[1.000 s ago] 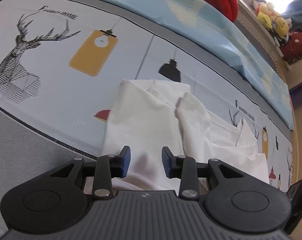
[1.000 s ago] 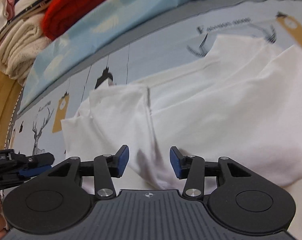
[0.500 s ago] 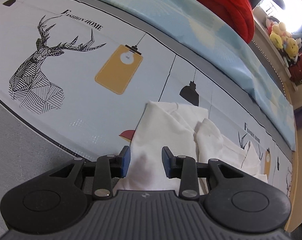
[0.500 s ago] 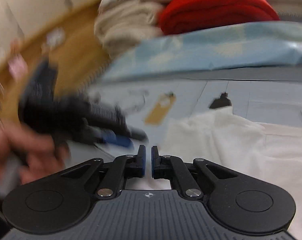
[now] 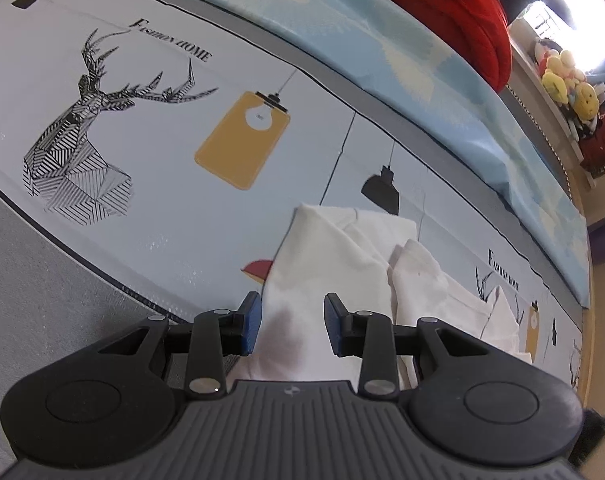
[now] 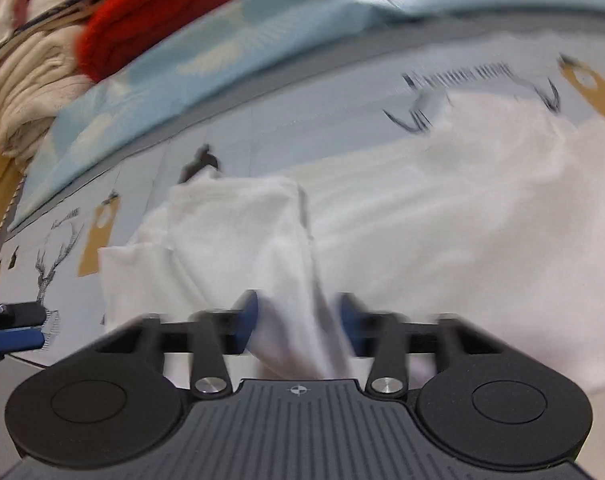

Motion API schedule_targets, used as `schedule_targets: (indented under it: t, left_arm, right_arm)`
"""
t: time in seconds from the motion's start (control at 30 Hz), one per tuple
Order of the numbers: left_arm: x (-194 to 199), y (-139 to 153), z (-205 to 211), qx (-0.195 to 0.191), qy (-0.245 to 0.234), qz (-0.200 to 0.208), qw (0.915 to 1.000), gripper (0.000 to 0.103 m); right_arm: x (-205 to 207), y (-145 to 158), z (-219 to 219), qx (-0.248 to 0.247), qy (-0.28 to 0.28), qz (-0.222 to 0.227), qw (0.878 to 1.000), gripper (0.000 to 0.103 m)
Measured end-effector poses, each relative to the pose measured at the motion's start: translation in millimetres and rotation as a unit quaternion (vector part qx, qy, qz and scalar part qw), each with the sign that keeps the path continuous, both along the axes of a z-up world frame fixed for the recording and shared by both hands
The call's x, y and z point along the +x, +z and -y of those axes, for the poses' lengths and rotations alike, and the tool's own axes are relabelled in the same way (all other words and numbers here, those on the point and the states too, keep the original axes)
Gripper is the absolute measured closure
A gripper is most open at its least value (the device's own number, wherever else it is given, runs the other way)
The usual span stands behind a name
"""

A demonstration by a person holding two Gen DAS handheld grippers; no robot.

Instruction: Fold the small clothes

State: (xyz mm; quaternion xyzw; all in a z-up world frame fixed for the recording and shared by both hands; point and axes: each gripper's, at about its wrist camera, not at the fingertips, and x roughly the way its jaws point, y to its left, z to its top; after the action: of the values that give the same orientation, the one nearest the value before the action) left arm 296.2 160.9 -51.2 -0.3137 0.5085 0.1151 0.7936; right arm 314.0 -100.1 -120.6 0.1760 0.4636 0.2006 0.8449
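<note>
A white garment (image 5: 342,264) lies crumpled on the printed bedsheet (image 5: 142,152); it also fills much of the right wrist view (image 6: 442,216). My left gripper (image 5: 292,322) is open, its blue pads either side of the garment's near edge. My right gripper (image 6: 298,322) is open, with a raised fold of the white cloth (image 6: 298,320) standing between its pads; the view is blurred. The left gripper's tip shows at the far left of the right wrist view (image 6: 14,334).
A light blue quilt (image 5: 382,40) runs along the far side of the bed. A red blanket (image 5: 442,12) and cream folded textiles (image 6: 26,92) are stacked behind it. Plush toys (image 5: 566,88) sit on a shelf at the right.
My right gripper was shut half a second ago, swung toward the left gripper; now it is open again over the garment fold. My left gripper stayed open and drew back slightly.
</note>
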Motion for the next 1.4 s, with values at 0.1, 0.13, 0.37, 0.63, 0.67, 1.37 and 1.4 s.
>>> schedule_targets:
  t: [0.1,0.13,0.37,0.63,0.67,1.37,1.4]
  left_arm:
    - [2.1,-0.2,-1.8,-0.002,0.0,-0.001,1.0,0.065]
    - [2.8,-0.7,-1.8,-0.004,0.0,-0.001,1.0,0.065]
    - [3.4,-4.9,1.0,-0.034,0.0,0.003,0.9994,0.058]
    - [6.8,-22.8,9.3,-0.022,-0.01,-0.017,0.9996,0.057]
    - [6.9,-26.6,9.6,-0.019,-0.012,-0.022,0.9995,0.057]
    - [-18.6,22.7,32.9,0.055,-0.048,0.022,0.9971,0.099]
    - [-18.2,15.2,28.9,0.044,-0.034,0.002,0.9985,0.098]
  right_arm:
    - [-14.2,26.0,-19.7,0.038,0.108,0.078,0.99,0.098]
    - [-20.9,31.9,-26.7,0.052,0.163,0.085,0.982,0.096]
    - [-35.4,24.4,-23.5,0.001,0.241,0.025,0.97,0.076]
    - [-10.0,31.4,60.8,-0.052,0.057,-0.03,0.997,0.064]
    - [-7.3,31.2,75.7,-0.063,0.027,-0.04,0.997,0.064]
    - [-43.4,15.7,206.1,0.053,-0.333,-0.198,0.92,0.064]
    - [-45.7,9.9,209.0,0.068,-0.344,-0.205,0.914,0.064]
